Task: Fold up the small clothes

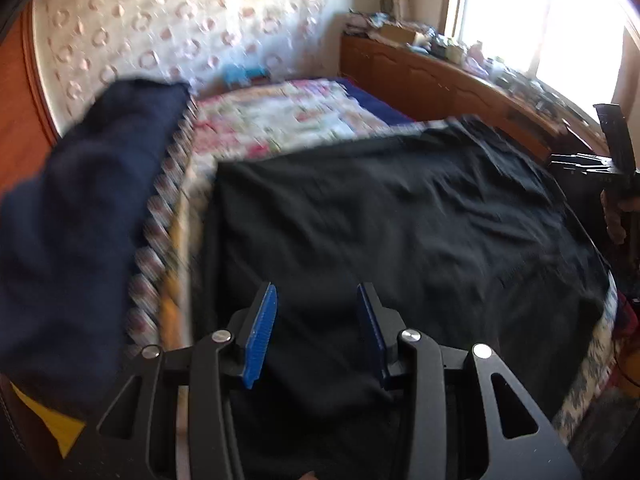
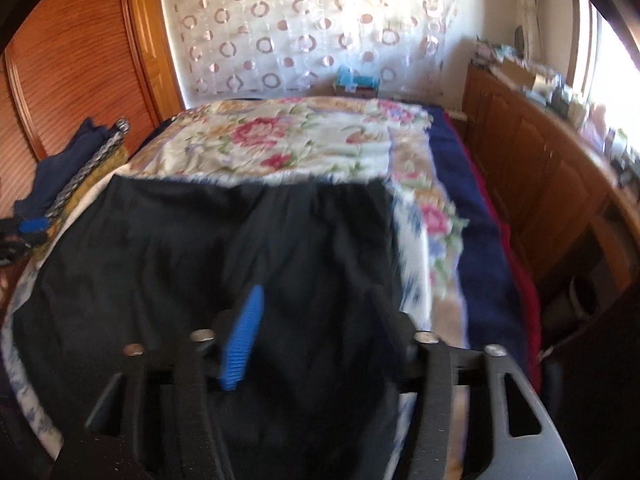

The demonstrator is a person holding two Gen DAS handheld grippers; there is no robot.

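A black garment (image 1: pixel 400 232) lies spread flat on the flowered bedspread (image 1: pixel 280 120); it also shows in the right wrist view (image 2: pixel 224 248). My left gripper (image 1: pixel 316 296) is open and empty above the garment's near edge, its blue pads (image 1: pixel 260 332) apart. My right gripper (image 2: pixel 316 300) is open over the same garment, with cloth between the jaws but not pinched. The right gripper also shows at the right edge of the left wrist view (image 1: pixel 612 148). A navy garment (image 1: pixel 80 220) lies in a heap at the bed's left side.
A wooden cabinet (image 1: pixel 460 80) with clutter on top runs along the right side under a bright window. A wooden wardrobe (image 2: pixel 72 72) stands at the left. A curtain with ring patterns (image 2: pixel 304 28) hangs behind the bed. A blue blanket (image 2: pixel 480 240) borders the bed's right side.
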